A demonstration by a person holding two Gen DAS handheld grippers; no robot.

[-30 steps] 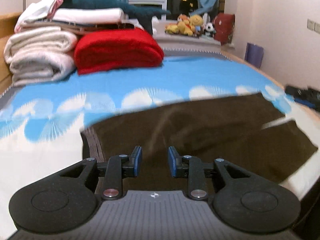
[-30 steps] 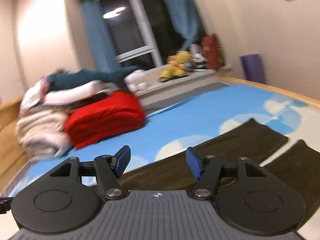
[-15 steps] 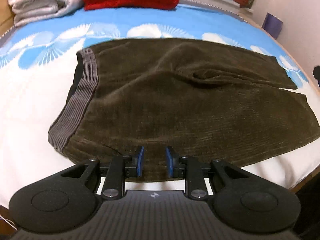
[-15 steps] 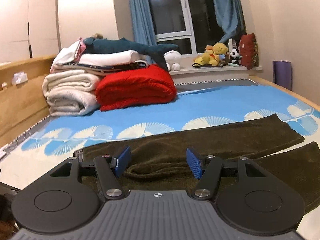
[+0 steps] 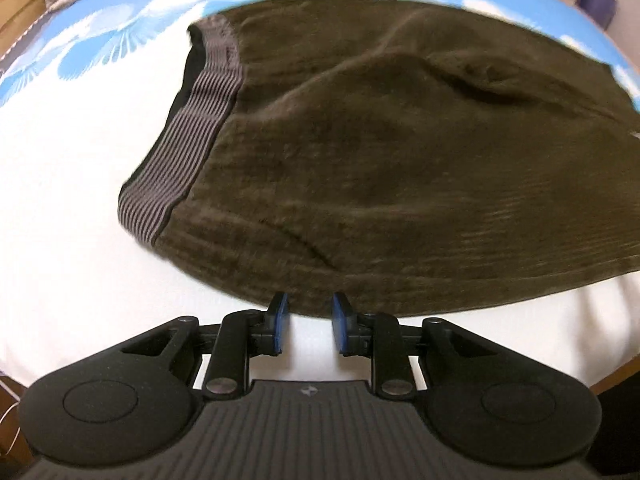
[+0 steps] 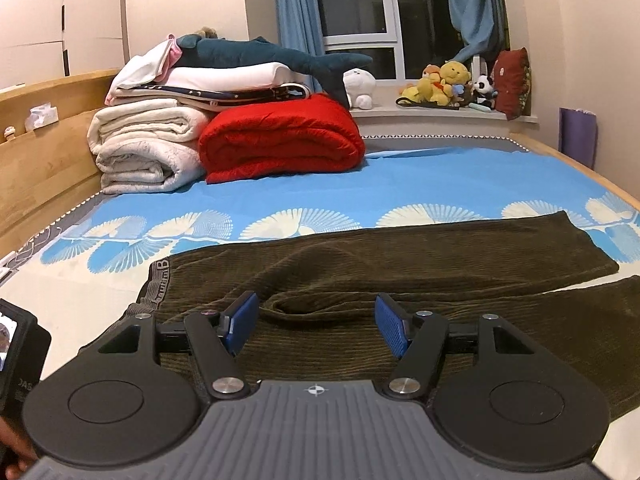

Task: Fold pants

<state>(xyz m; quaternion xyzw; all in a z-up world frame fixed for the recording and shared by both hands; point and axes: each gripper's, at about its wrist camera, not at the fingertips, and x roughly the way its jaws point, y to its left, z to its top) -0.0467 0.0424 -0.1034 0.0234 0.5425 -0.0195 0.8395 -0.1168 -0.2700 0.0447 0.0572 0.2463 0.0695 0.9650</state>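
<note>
1. Down and closer has come the left gripper: a second ago its camera saw the pile of blankets far off, and now it looks almost straight down at the near edge of the pants.
2. Its jaws have just been closing a little. They are still apart, with a small gap, and only white sheet shows between them. The cloth edge sits just past the tips, and nothing is held.
3. The right gripper has swung too. Before, its view was tilted and blurry. Now it is level and sharp, and it hangs low over the middle of the pants.
4. Its jaws stand wide apart. A soft bump of cloth lies beyond them, but the pads do not press on it.
5. The pants lie spread flat on the bed, on the near part. The stripy waistband is on the left, and the two legs run off to the right, one nearer and one farther.
6. No fold is made yet, I think. The legs still lie side by side, not one on top of the other.
7. Still to do: grab the near edge, fold one leg over the other, then fold the long shape shorter.
</note>
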